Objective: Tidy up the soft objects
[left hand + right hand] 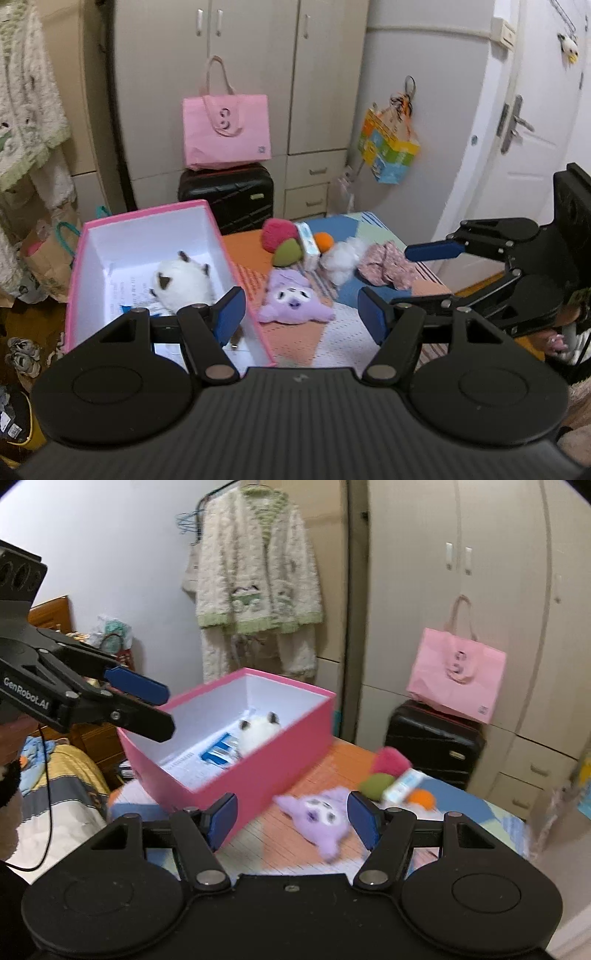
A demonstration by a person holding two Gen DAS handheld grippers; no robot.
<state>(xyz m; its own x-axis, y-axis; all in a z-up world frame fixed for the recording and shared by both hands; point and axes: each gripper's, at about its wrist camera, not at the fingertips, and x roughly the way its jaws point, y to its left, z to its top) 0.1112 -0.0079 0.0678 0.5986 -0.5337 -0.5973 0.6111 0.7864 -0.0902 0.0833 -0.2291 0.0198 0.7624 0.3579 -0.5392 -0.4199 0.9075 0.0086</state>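
Observation:
An open pink box [147,214] [258,771] stands on the left of a patchwork-covered table, with a white plush cat [184,282] [258,729] lying inside. A purple plush [291,299] [321,816] lies on the table just right of the box. Behind it sit a pink fuzzy ball [279,234], a green one [288,253], an orange ball [324,240], white stuffing [341,258] and a floral cloth [388,266]. My left gripper [301,314] [155,707] hovers open and empty over the box's near corner. My right gripper [293,821] [417,277] is open and empty, short of the purple plush.
A tissue pack [308,243] lies among the toys. A pink tote bag [225,129] rests on a black suitcase [227,195] behind the table, in front of a wardrobe. A fluffy robe [258,572] hangs on the wall. A white door [524,129] is at the right.

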